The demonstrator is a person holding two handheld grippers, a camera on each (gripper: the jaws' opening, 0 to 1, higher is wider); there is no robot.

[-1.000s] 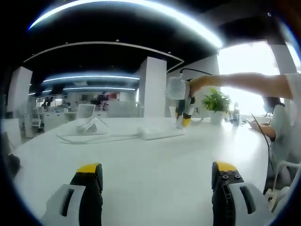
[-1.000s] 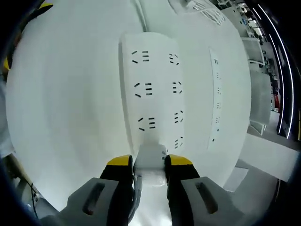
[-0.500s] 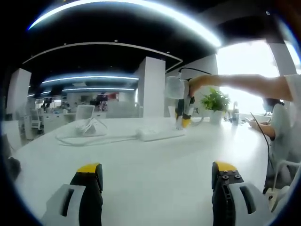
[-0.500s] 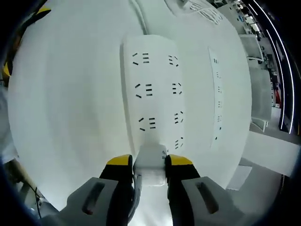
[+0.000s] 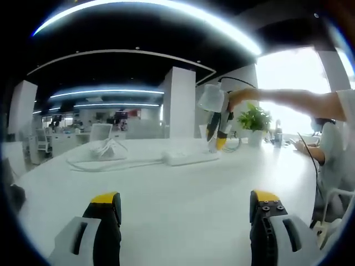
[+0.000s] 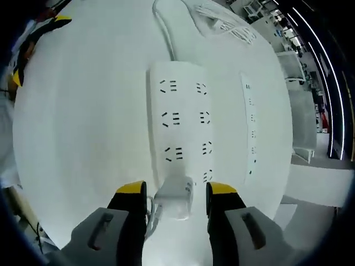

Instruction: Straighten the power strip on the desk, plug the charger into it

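1. In the right gripper view, the right gripper [image 6: 171, 192] has its yellow-tipped jaws apart on either side of the white block-shaped charger [image 6: 173, 195], which sits in the near end of the long white multi-socket power strip [image 6: 180, 124].
2. The strip's white cable [image 6: 166, 34] runs off toward the far side of the white desk [image 6: 83, 122].
3. The left gripper view looks across the desk from low and far back: the left gripper [image 5: 186, 213] has its jaws wide apart with nothing between them (the strip [image 5: 189, 157] lies well beyond, under the other tool).

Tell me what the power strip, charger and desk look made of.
Power strip: white moulded plastic, matte, with crisp dark socket slots. Charger: white plastic too, slightly glossier, with rounded edges; it stands in the strip's near end between the open jaws of the right gripper. Desk: smooth white top, probably laminate or painted board, though the glare leaves that open.
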